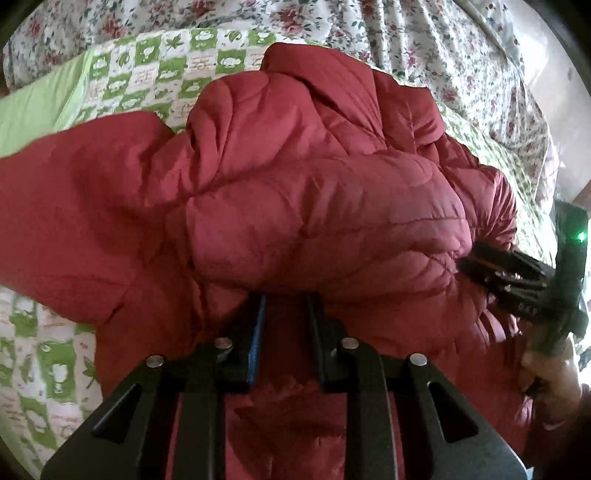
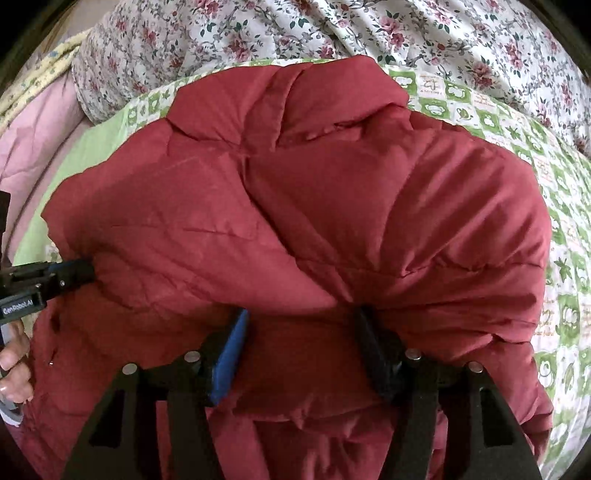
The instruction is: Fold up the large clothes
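A large red puffer jacket lies bunched on a bed, filling both views. My left gripper is shut on a thick fold of the jacket, its fingertips buried in the fabric. It also shows at the left edge of the right wrist view, gripping the jacket's left side. My right gripper has its jaws wider apart and is clamped on a puffy fold of the jacket, tips hidden under it. It shows at the right in the left wrist view, pushed into the jacket's edge.
A green-and-white patterned quilt lies under the jacket and shows at the right of the right wrist view. A floral sheet covers the bed behind. A pink cloth lies at the far left.
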{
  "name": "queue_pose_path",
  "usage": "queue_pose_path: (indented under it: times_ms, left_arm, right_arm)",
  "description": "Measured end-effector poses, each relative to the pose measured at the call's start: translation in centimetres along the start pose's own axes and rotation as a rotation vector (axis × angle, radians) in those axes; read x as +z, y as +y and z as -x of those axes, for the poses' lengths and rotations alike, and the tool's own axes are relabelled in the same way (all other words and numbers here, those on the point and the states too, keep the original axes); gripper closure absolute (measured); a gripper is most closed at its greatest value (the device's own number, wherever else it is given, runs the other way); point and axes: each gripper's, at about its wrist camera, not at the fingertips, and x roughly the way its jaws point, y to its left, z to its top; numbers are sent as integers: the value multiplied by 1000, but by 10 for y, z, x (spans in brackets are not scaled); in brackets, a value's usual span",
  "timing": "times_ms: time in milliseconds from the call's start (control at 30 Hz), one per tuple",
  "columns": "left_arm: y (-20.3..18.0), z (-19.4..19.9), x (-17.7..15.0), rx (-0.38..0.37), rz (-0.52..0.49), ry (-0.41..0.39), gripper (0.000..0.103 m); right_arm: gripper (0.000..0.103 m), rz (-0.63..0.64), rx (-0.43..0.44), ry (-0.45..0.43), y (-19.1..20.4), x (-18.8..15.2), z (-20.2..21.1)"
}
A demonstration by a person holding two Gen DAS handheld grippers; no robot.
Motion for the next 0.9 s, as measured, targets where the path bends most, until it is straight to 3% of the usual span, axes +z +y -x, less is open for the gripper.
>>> queue_pose_path:
  times_ms: [167, 333, 400, 467, 533, 900]
  left_arm:
    - [-2, 1, 0, 9, -9, -10, 82]
    - [13, 23, 1, -79, 69, -15, 82]
    - [18, 35, -1, -79, 80, -28, 81]
    - [24, 44, -5, -79, 95, -45, 73]
    - [33, 56, -9, -64, 123, -74, 56]
    - [75, 69, -20, -42, 251, -96, 54]
  right_arm:
    - [41, 0, -3, -2, 1, 3, -3]
    - [40, -45, 40, -4, -5, 7, 11]
    - [39, -79, 68, -21, -9, 7, 22]
    - [37, -104, 85, -54, -10, 5, 39]
    - [35, -101, 96, -72, -8, 3, 50]
    - [33, -75, 151, -102, 12, -15, 83]
